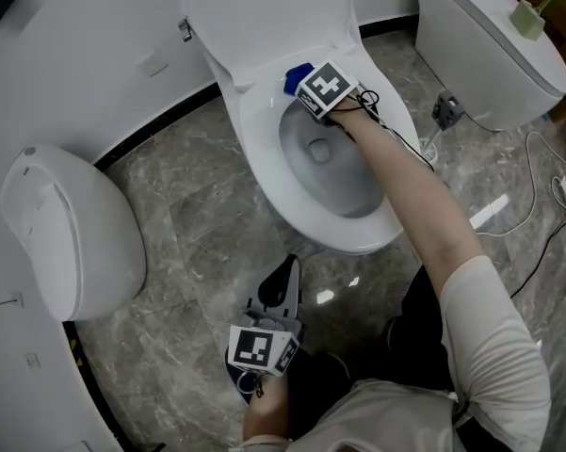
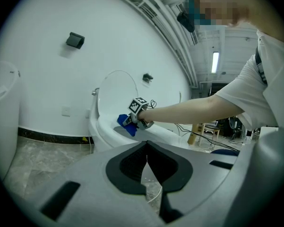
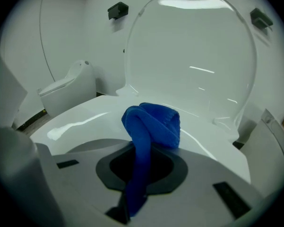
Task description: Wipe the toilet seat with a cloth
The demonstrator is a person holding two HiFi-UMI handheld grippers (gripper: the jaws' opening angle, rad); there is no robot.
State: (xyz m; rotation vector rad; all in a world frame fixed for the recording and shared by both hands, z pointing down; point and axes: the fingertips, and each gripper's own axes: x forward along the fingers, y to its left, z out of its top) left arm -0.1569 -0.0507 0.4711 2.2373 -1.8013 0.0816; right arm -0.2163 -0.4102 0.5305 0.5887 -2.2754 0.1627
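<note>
Cloth point(image 3: 150, 124), blue, clenched in right claw point(image 1: 304, 84) at toilet seat point(image 1: 254, 153) rear; left claw point(image 2: 146, 146) closed, empty.

left toilet point(image 1: 71, 229), right toilet point(image 1: 490, 40), grey marble floor point(image 1: 198, 215)

Marble floor point(image 1: 198, 205) meets white wall point(image 1: 85, 55) (black skirting point(image 1: 160, 123)); perhaps a strip light point(image 2: 215, 63).

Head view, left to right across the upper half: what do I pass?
Closed toilet at the left → blue cloth on the open toilet seat rim → right gripper, its tongs shut on the cloth → closed toilet at the right.
</note>
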